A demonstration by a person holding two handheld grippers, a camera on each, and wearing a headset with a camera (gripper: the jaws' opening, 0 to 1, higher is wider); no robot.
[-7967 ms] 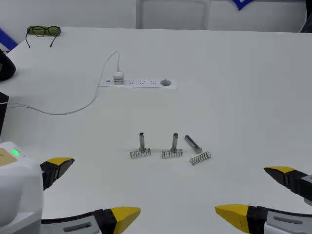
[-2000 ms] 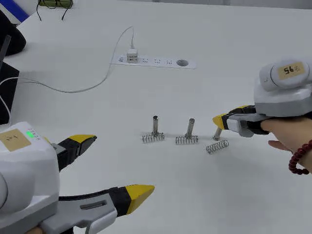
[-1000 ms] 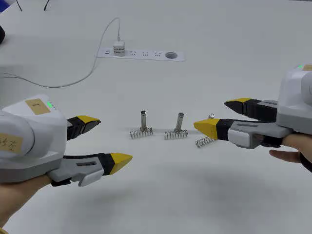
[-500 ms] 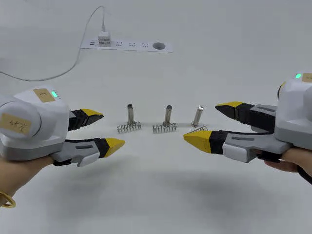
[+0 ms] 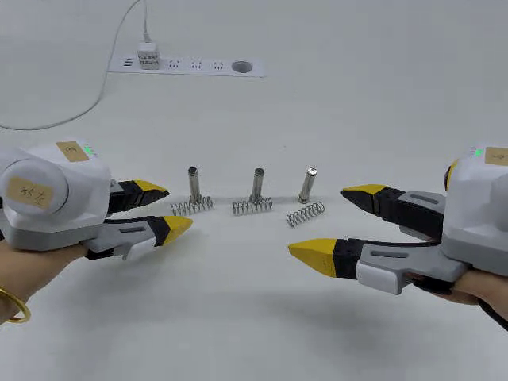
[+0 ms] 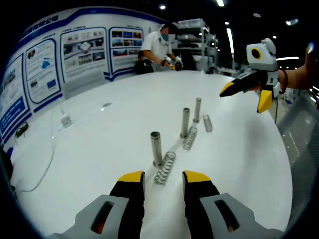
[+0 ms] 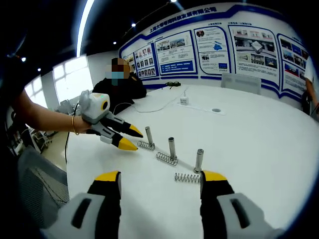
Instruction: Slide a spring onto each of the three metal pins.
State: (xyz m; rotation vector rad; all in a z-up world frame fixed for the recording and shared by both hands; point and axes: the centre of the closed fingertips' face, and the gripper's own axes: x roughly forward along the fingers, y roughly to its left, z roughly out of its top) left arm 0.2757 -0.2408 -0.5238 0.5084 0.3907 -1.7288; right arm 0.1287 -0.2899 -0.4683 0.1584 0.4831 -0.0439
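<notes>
Three springs [image 5: 253,206] before three pins [image 5: 258,182]

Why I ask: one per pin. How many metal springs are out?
3 coiled steel springs: left spring beside the left silver metal pin, middle spring beside the middle pin, right spring before the right pin.

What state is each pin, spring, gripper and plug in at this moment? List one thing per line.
Left pin: upright, no spring on it.
Middle pin: upright, no spring on it.
Right pin: upright, no spring on it.
Left spring: lying flat by its pin.
Middle spring: lying flat by its pin.
Right spring: lying flat by its pin.
Left gripper: open, empty.
Right gripper: open, empty.
Charger: plugged into power strip.
</notes>
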